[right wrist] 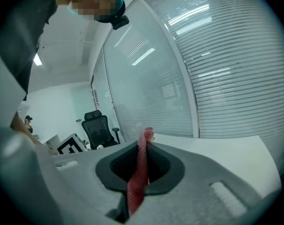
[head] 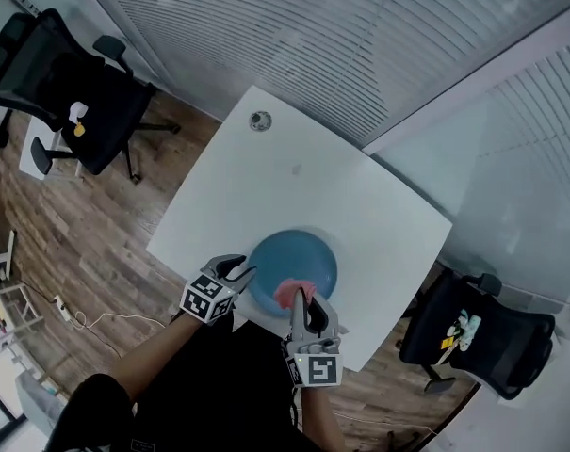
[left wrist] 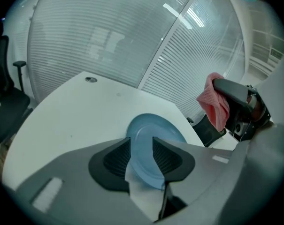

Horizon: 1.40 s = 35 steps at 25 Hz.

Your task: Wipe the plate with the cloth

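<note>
A blue plate (head: 299, 250) lies on the near part of a white table (head: 266, 182), close to its near edge. The left gripper (head: 239, 271) sits at the plate's left rim with its fingers apart. Its own view shows the plate in the gap between them, though whether either pad touches the rim I cannot tell. The right gripper (head: 301, 301) comes in from the near side with its fingers clamped together on a pink cloth (head: 292, 292). The cloth hangs as a thin fold over the plate's near rim (in the head view it covers that bit of the rim).

A small round cap (head: 260, 121) sits in the table's far corner. A black chair (head: 68, 83) stands on the wood floor (head: 87, 234) at the far left, and a second chair (head: 482, 335) at the near right. A power strip (head: 62, 307) lies on the floor to the left. Blinds (head: 341, 36) run along the far side.
</note>
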Each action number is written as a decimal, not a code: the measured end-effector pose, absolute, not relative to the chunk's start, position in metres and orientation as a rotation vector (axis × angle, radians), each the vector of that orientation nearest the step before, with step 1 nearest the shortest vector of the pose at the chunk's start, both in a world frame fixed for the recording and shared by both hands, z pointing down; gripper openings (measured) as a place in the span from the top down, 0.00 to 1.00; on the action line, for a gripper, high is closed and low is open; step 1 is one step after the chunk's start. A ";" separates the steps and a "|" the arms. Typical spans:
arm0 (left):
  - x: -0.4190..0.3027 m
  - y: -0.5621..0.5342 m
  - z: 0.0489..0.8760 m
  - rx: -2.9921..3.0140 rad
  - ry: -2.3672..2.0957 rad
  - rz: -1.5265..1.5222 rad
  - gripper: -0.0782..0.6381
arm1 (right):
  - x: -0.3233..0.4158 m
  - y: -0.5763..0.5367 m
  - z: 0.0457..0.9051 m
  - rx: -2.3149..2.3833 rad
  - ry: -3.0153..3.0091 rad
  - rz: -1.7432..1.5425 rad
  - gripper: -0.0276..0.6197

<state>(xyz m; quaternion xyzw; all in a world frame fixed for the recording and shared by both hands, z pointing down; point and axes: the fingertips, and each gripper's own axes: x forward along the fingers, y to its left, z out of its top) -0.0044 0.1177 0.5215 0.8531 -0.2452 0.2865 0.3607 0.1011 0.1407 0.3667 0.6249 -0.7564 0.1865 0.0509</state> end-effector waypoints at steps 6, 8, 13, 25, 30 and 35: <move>0.000 0.117 0.563 2.091 -0.635 0.847 0.62 | 0.099 0.124 0.402 1.781 -2.305 0.592 0.93; 0.000 0.124 0.573 2.061 -0.614 0.885 0.62 | 0.096 0.122 0.410 1.749 -2.296 0.577 0.93; 0.003 0.122 0.594 2.040 -0.585 0.957 0.67 | 0.090 0.109 0.436 1.700 -2.291 0.591 0.93; 0.001 0.113 0.605 2.020 -0.580 1.009 0.80 | 0.048 0.094 0.504 1.413 -2.230 0.520 0.93; 0.000 0.112 0.605 1.987 -0.590 1.005 0.81 | 0.034 0.097 0.533 1.248 -2.172 0.489 0.93; 0.000 0.111 0.601 1.907 -0.582 0.906 0.85 | 0.029 0.098 0.550 1.170 -2.134 0.478 0.93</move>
